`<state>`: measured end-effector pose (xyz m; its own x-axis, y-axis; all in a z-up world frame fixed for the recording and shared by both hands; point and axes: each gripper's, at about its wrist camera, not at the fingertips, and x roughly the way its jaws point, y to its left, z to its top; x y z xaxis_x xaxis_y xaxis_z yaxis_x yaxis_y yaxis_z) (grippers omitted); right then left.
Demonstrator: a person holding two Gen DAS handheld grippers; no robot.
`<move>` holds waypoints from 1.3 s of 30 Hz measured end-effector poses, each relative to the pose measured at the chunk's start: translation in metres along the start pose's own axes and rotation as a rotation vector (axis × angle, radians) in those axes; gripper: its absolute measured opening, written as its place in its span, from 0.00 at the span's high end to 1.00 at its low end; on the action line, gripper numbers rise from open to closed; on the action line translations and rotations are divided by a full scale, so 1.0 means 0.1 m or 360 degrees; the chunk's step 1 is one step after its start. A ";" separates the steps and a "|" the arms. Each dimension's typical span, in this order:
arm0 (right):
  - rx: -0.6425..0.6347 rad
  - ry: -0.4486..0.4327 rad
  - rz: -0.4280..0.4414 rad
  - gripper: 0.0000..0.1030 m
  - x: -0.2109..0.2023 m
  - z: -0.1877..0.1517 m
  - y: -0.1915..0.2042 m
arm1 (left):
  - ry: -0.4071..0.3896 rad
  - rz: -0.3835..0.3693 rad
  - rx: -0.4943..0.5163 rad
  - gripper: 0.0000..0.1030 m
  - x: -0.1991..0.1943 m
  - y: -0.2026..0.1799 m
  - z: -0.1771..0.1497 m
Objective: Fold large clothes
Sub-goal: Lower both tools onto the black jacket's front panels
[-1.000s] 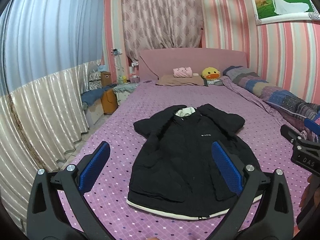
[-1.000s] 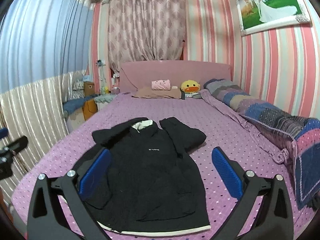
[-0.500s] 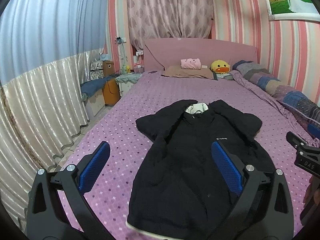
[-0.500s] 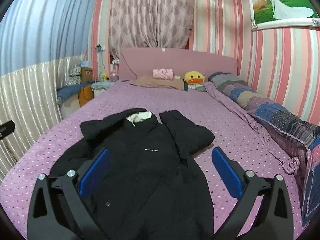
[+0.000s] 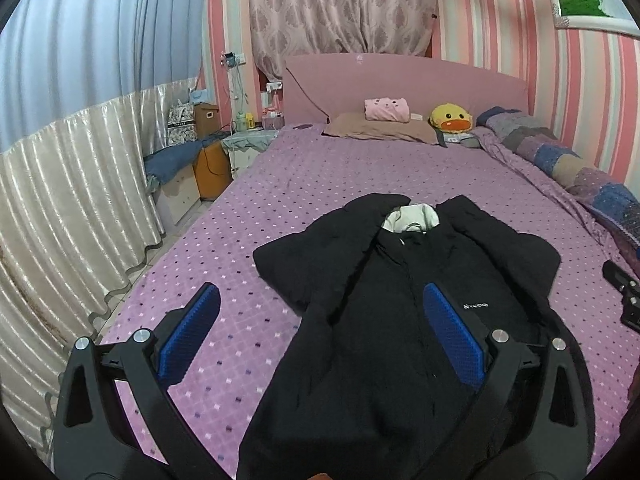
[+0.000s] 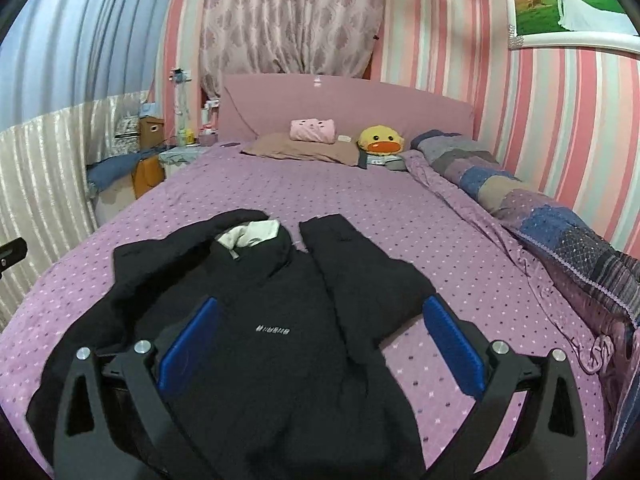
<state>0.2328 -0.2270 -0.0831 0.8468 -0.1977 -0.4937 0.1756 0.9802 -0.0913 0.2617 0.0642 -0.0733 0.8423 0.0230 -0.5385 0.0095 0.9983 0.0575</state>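
Both our left tool (image 5: 320, 328) and right tool (image 6: 320, 330) hang spread wide above the black coat (image 6: 256, 344) lying flat on the bed (image 6: 360, 196).

A bedroom in a home is shown. A wide bed (image 6: 304, 196) covered by a purple dotted spread is seen, with a pink headboard (image 6: 348, 108) at 12 o'clock. A brown pillow (image 6: 304, 150), a pink cushion (image 6: 312, 131) and a yellow duck plush (image 6: 380, 142) are laid against it. A patchwork quilt (image 6: 532, 208) is bunched along the wall at 2 o'clock. Pink striped wallpaper (image 6: 552, 92) and a patterned curtain (image 6: 292, 16) are seen behind, and a framed wedding photograph (image 6: 568, 4) is hung at 1 o'clock. A cluttered bedside cabinet (image 5: 248, 146) is placed at 10 o'clock.
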 end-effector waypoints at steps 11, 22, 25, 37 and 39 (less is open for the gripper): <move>0.0023 0.0113 0.0019 0.02 0.87 0.04 -0.07 | 0.0107 -0.0083 0.0071 0.03 1.04 -0.32 0.20; -0.0028 0.0208 0.0002 0.02 1.69 -0.13 -0.05 | 0.0298 -0.0038 0.0197 0.03 2.39 -0.73 0.22; -0.0041 0.0231 0.0004 0.02 1.96 -0.11 -0.07 | 0.0359 -0.0049 0.0182 0.03 2.73 -0.74 0.26; -0.0039 0.0357 0.0013 0.02 2.75 -0.14 -0.11 | 0.0602 -0.0056 0.0166 0.44 3.82 -0.79 0.14; -0.0026 0.0377 0.0018 0.02 2.80 -0.18 -0.10 | 0.0606 -0.0051 0.0185 0.61 3.89 -0.80 0.10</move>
<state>0.4587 -0.2923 -0.2356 0.7070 -0.1809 -0.6837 0.1568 0.9828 -0.0979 0.5944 -0.0074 -0.2793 0.5808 0.0319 -0.8134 0.1118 0.9866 0.1186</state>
